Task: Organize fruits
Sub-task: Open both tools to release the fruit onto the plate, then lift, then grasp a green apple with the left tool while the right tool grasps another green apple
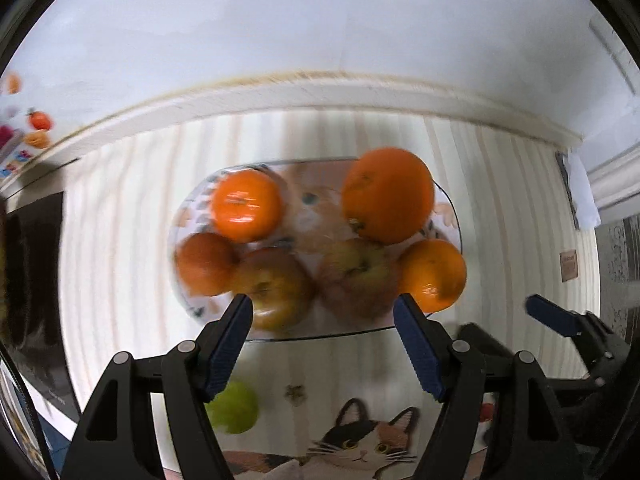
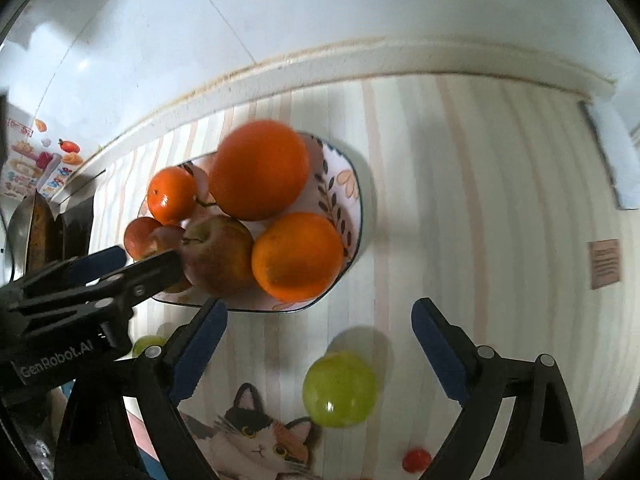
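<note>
"GenRobot.AI" on left gripper [image 2: 132,264], jaws apart

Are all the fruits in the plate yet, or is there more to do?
Mostly done: oranges and apples already fill the plate. Nothing is in hand; the left gripper and right gripper have open jaws. Left out: a green apple and a small red fruit.

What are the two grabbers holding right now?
Nothing. The left hand-held gripper is open near the apples on the plate, gripping none. The right hand-held gripper is open above the green fruit on the table.
</note>
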`<state>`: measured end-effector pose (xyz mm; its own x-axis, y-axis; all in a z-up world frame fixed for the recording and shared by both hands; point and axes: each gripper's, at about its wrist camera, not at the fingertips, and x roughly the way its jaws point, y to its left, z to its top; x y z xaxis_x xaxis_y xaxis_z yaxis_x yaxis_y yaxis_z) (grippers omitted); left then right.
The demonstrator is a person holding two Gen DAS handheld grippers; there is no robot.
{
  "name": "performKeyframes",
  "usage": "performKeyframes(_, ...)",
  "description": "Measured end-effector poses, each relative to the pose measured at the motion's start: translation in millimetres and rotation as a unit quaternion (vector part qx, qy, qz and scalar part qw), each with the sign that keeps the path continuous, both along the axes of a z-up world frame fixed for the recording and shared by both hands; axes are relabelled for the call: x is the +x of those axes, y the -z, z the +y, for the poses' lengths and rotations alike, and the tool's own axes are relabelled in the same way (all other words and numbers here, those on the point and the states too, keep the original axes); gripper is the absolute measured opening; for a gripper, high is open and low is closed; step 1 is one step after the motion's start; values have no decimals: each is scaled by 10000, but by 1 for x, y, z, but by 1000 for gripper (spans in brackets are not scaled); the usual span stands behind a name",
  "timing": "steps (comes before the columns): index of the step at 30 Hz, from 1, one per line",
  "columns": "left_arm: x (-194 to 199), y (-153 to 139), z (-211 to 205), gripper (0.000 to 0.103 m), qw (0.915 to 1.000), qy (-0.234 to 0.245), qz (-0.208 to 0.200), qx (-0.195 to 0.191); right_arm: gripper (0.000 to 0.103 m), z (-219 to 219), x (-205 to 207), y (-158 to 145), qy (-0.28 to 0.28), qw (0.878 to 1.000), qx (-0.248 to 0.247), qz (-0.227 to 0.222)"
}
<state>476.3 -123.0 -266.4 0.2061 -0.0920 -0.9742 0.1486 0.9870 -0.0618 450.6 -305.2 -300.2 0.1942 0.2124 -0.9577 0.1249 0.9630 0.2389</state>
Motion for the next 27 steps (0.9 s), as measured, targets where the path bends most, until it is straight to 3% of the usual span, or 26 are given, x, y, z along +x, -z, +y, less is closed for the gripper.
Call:
performKeyframes(10, -53, -67, 53, 72, 9963, -373, -774, 98, 98, 25, -33, -61, -120, 9989, -274, -358)
performKeyframes(23, -126, -133, 71, 72, 9894, -415, -1382, -174, 98, 46, -97, -157, -71, 9913, -543, -1194)
performKeyframes(27, -145, -147, 73, 72, 9867, -398, -1571, -89, 98, 50, -119, -181, -70, 9887, -581, -1379)
